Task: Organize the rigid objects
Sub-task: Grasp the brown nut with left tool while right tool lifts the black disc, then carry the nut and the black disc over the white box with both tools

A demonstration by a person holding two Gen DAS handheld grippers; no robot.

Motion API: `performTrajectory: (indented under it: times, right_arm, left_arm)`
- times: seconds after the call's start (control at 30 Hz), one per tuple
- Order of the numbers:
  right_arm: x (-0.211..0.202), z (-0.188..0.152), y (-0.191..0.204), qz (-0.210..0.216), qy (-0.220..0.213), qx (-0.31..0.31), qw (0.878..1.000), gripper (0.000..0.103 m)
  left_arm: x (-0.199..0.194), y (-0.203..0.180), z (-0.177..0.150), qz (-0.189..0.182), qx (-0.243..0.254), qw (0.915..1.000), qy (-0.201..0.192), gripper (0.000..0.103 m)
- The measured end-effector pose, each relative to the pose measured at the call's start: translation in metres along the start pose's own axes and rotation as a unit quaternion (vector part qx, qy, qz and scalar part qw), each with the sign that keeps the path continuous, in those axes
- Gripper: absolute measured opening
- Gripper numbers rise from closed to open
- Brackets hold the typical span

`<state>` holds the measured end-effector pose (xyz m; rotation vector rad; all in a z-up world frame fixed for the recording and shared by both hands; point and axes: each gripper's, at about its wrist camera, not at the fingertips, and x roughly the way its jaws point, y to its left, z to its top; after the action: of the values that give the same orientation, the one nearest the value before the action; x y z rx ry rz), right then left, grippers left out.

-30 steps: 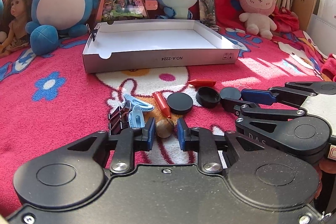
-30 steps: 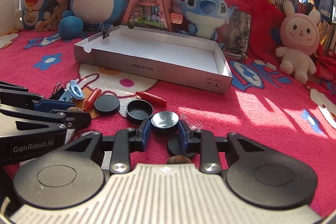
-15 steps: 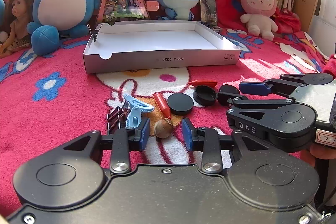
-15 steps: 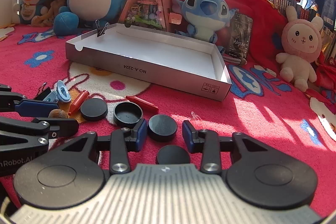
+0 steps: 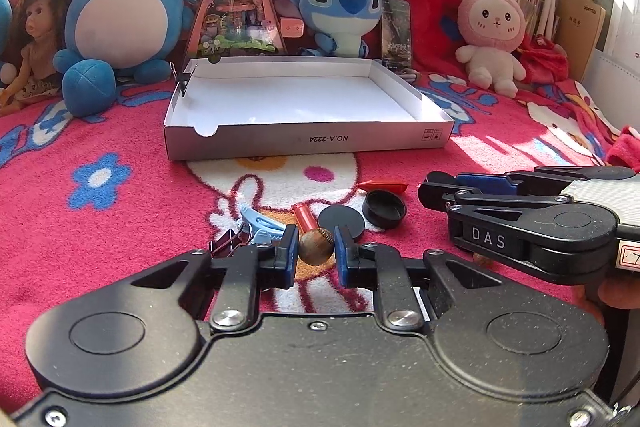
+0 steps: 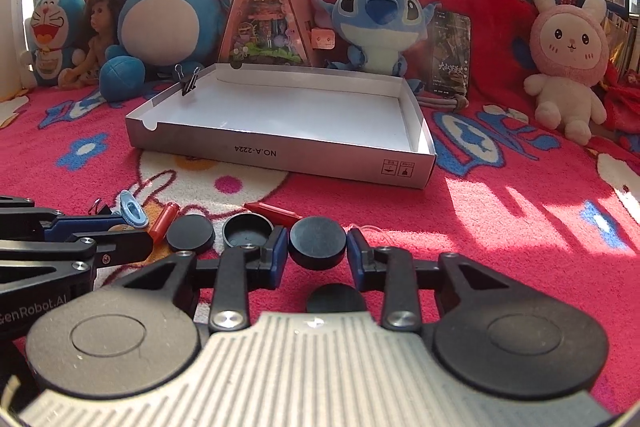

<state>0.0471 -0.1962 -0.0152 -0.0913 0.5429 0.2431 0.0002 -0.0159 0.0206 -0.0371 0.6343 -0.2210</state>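
Note:
A white shallow cardboard box lies empty on the red blanket. My left gripper is shut on a small brown wooden ball, just above the blanket. My right gripper has its jaws closing, and its pads touch both sides of a round black cap. Around them lie a flat black disc, an upturned black cap, a red tube, a red stick, a blue clip and a black binder clip. Another black disc sits under the right gripper.
Plush toys line the back: a blue round one, a blue alien, a pink rabbit, plus a doll. A triangular toy house stands behind the box. A binder clip grips the box's far left corner.
Both grippers opened briefly, then closed: the left on the brown ball, the right on the black cap. The cap and ball now sit slightly lifted between the pads.

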Motion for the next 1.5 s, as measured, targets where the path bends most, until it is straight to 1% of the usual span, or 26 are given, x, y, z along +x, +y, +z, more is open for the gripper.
performTrajectory:
  times: [0.17,0.3,0.37,0.53,0.6,0.7,0.8,0.9,1.03,1.17,1.27,1.37,1.5]
  right_arm:
    - [-0.007,0.02,-0.013,0.016,-0.008,0.035,0.999,0.038]
    - [-0.006,0.036,-0.027,0.019,-0.012,0.059,0.998,0.038]
    - [-0.004,0.043,-0.032,0.02,-0.01,0.063,0.998,0.038]
    - [0.004,0.061,-0.043,0.017,-0.012,0.06,0.998,0.038]
    - [0.01,0.072,-0.05,0.017,-0.007,0.062,0.998,0.038]
    - [0.022,0.087,-0.06,0.026,0.004,0.075,0.997,0.038]
    - [0.035,0.098,-0.066,0.024,0.014,0.076,0.997,0.038]
    - [0.051,0.11,-0.069,0.023,0.029,0.073,0.997,0.038]
    - [0.074,0.123,-0.071,0.017,0.045,0.078,0.996,0.038]
    - [0.096,0.124,-0.067,0.004,0.05,0.067,0.997,0.038]
    - [0.112,0.119,-0.066,0.007,0.055,0.072,0.996,0.038]
    - [0.128,0.115,-0.065,0.007,0.074,0.081,0.994,0.038]
    - [0.138,0.115,-0.062,0.002,0.081,0.071,0.994,0.038]
  left_arm:
    - [-0.004,0.002,0.029,-0.006,0.013,0.9997,-0.022,0.018]
    - [0.002,0.009,0.056,-0.021,0.009,0.9995,-0.023,0.018]
    - [0.006,0.011,0.068,-0.024,0.009,0.9994,-0.024,0.018]
    - [0.024,0.015,0.093,-0.016,0.012,0.9995,-0.024,0.018]
    - [0.034,0.019,0.104,-0.023,0.0,0.9996,-0.016,0.018]
    - [0.051,0.032,0.12,-0.036,-0.041,0.9985,-0.011,0.018]
    - [0.07,0.044,0.132,-0.033,-0.072,0.9968,0.003,0.018]
    - [0.095,0.053,0.143,-0.019,-0.084,0.996,0.025,0.018]
    - [0.121,0.057,0.149,0.005,-0.081,0.996,0.037,0.018]
    - [0.141,0.055,0.146,0.022,-0.075,0.9957,0.049,0.018]
    - [0.154,0.052,0.141,0.03,-0.068,0.9956,0.058,0.018]
    - [0.164,0.052,0.138,0.034,-0.072,0.9947,0.065,0.018]
    - [0.173,0.053,0.135,0.035,-0.071,0.9943,0.071,0.018]
